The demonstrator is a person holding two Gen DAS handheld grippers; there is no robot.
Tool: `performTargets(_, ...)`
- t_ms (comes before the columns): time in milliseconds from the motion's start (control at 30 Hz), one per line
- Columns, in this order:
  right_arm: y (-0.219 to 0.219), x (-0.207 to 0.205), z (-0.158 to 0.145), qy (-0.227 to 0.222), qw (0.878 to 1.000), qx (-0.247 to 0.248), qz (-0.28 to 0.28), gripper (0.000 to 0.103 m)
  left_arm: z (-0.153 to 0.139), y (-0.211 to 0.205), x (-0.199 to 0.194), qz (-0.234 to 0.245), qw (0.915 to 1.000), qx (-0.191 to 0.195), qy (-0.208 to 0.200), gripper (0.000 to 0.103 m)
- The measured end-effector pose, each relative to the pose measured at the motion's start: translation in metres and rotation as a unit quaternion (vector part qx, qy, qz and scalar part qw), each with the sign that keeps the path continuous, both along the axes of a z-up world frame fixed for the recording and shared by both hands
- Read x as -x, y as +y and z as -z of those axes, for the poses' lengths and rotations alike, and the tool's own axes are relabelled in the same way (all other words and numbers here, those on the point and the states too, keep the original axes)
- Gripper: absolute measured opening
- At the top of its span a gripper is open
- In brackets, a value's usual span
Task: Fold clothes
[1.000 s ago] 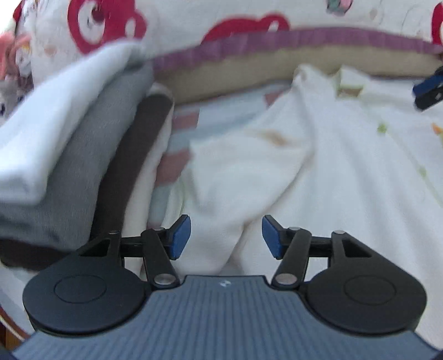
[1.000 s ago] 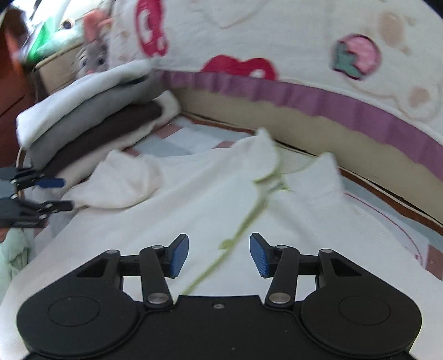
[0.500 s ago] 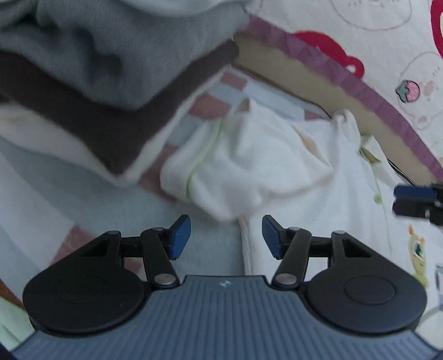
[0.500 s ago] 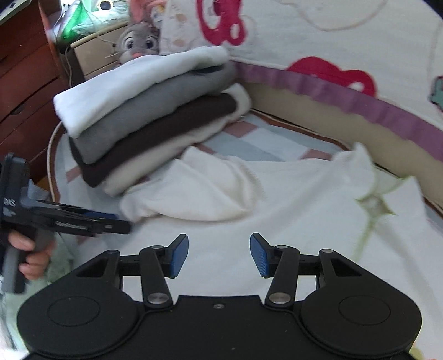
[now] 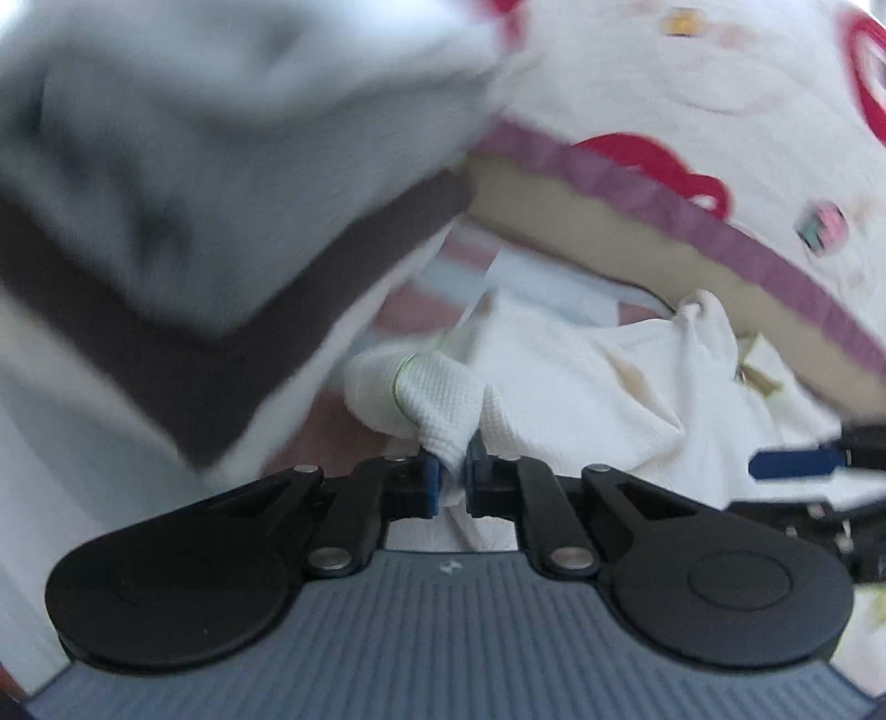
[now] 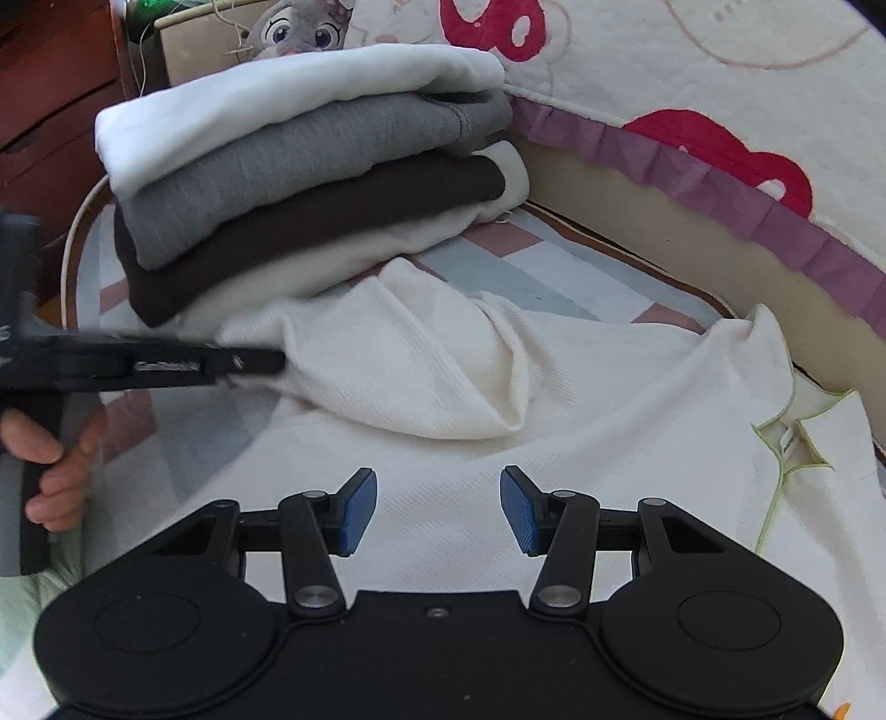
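While I work from the folded stack outward, left to right:
Folded stack [image 6: 310,183]: four pieces piled on the striped sheet [image 6: 559,271], white on top, then grey, dark brown, and cream at the bottom; a plush toy [image 6: 299,27] shows behind it.
My left hand [image 6: 52,471]: below and left of the stack, wrapped round the handle of its tool.
My left claw [image 5: 451,482]: just in front of the stack, its blue pads pressed together on the cuff of the cream garment's sleeve [image 5: 437,399]; a thin green trim line rings that cuff.
Cream garment [image 6: 554,399]: spread flat on the sheet to the right of the stack, its sleeve bunched in folds against the stack's lowest piece, neck opening [image 6: 792,437] with green edging far to the right.
My right claw [image 6: 438,512]: right of the stack and nearer to me, fingers spread wide apart, nothing between them, poised over the garment's body.
Bumper [image 6: 747,216]: behind the garment, running right from the stack, purple ruffle with red shapes on cream above.
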State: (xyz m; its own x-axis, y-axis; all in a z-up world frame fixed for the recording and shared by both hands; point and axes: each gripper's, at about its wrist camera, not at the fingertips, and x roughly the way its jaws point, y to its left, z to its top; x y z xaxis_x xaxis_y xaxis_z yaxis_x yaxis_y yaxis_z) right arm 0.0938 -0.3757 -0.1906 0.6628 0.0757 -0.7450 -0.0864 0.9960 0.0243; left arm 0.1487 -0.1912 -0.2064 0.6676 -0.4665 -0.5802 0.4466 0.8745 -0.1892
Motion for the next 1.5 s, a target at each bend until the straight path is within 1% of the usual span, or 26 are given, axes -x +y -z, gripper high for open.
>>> performTargets(67, -0.003, 0.001, 0.005, 0.005, 1.0, 0.002, 0.006, 0.055, -0.014, -0.012, 0.019, 0.015, 0.9977, -0.029, -0.06, 0.007)
performTargets(100, -0.006, 0.001, 0.007, 0.009, 1.0, 0.002, 0.01, 0.055, -0.022, -0.018, 0.03, 0.024, 0.9947, -0.042, -0.091, 0.007)
performTargets(133, -0.008, 0.002, 0.01, 0.012, 1.0, 0.002, 0.014, 0.055, -0.031, -0.026, 0.038, 0.034, 0.9902, -0.056, -0.123, 0.007)
performTargets(200, -0.012, 0.003, 0.015, 0.019, 1.0, 0.001, 0.023, 0.055, -0.051, -0.039, 0.053, 0.056, 0.9773, -0.079, -0.188, 0.007)
performTargets(267, -0.016, 0.003, 0.02, 0.026, 0.999, 0.001, 0.031, 0.055, -0.074, -0.048, 0.056, 0.063, 0.9679, -0.082, -0.229, 0.006)
performTargets(367, -0.021, 0.005, 0.026, 0.033, 0.999, -0.002, 0.044, 0.055, -0.109, -0.053, 0.033, 0.049, 0.9653, -0.052, -0.251, 0.005)
performTargets(433, -0.025, 0.006, 0.029, 0.038, 0.998, -0.007, 0.052, 0.055, -0.134, -0.052, 0.006, 0.033, 0.9651, -0.035, -0.257, 0.005)
performTargets(467, -0.027, 0.006, 0.03, 0.04, 0.998, -0.01, 0.056, 0.055, -0.146, -0.05, -0.009, 0.022, 0.9659, -0.021, -0.257, 0.005)
performTargets(533, -0.029, 0.007, 0.035, 0.045, 0.997, -0.019, 0.062, 0.055, -0.174, -0.039, -0.038, 0.002, 0.9646, 0.006, -0.264, 0.005)
performTargets(567, -0.03, 0.007, 0.037, 0.046, 0.997, -0.022, 0.065, 0.055, -0.185, -0.031, -0.048, -0.01, 0.9616, 0.01, -0.274, 0.005)
performTargets(633, -0.031, 0.008, 0.039, 0.044, 0.996, -0.026, 0.067, 0.056, -0.208, -0.014, -0.066, -0.031, 0.953, 0.016, -0.301, 0.005)
performTargets(700, -0.03, 0.009, 0.04, 0.041, 0.997, -0.025, 0.065, 0.057, -0.225, 0.006, -0.075, -0.052, 0.9481, 0.02, -0.313, 0.005)
performTargets(800, -0.028, 0.01, 0.04, 0.04, 0.997, -0.022, 0.06, 0.059, -0.238, 0.039, -0.081, -0.093, 0.9443, 0.031, -0.314, 0.005)
performTargets(867, -0.027, 0.01, 0.041, 0.04, 0.997, -0.022, 0.058, 0.06, -0.233, 0.061, -0.084, -0.121, 0.9448, 0.035, -0.303, 0.005)
performTargets(967, -0.025, 0.009, 0.04, 0.042, 0.997, -0.019, 0.058, 0.062, -0.208, 0.084, -0.096, -0.178, 0.949, 0.018, -0.259, 0.005)
performTargets(1033, -0.023, 0.009, 0.04, 0.043, 0.997, -0.014, 0.054, 0.064, -0.188, 0.101, -0.104, -0.218, 0.9498, 0.005, -0.224, 0.005)
performTargets(1067, -0.022, 0.009, 0.04, 0.043, 0.998, -0.012, 0.053, 0.065, -0.177, 0.11, -0.109, -0.234, 0.9504, 0.011, -0.205, 0.005)
performTargets(1133, -0.02, 0.01, 0.04, 0.042, 0.998, -0.009, 0.051, 0.066, -0.161, 0.13, -0.115, -0.26, 0.9504, 0.04, -0.166, 0.005)
performTargets(1200, -0.02, 0.011, 0.041, 0.04, 0.998, -0.008, 0.049, 0.066, -0.153, 0.143, -0.112, -0.275, 0.9472, 0.064, -0.152, 0.005)
performTargets(1300, -0.021, 0.011, 0.04, 0.04, 0.998, -0.009, 0.044, 0.067, -0.149, 0.147, -0.109, -0.293, 0.9428, 0.07, -0.143, 0.005)
performTargets(1333, -0.022, 0.011, 0.039, 0.042, 0.998, -0.013, 0.043, 0.067, -0.147, 0.147, -0.108, -0.299, 0.9419, 0.072, -0.135, 0.005)
performTargets(1367, -0.023, 0.01, 0.039, 0.045, 0.998, -0.016, 0.041, 0.067, -0.144, 0.146, -0.111, -0.302, 0.9433, 0.069, -0.118, 0.006)
performTargets(1400, -0.025, 0.009, 0.038, 0.047, 0.998, -0.019, 0.04, 0.067, -0.141, 0.148, -0.114, -0.308, 0.9429, 0.072, -0.104, 0.007)
performTargets(1433, -0.029, 0.008, 0.036, 0.05, 0.997, -0.029, 0.042, 0.066, -0.139, 0.15, -0.114, -0.312, 0.9419, 0.076, -0.098, 0.007)
performTargets(1500, -0.044, 0.004, 0.026, 0.047, 0.995, -0.059, 0.06, 0.066, -0.135, 0.155, -0.114, -0.321, 0.9392, 0.082, -0.092, 0.016)
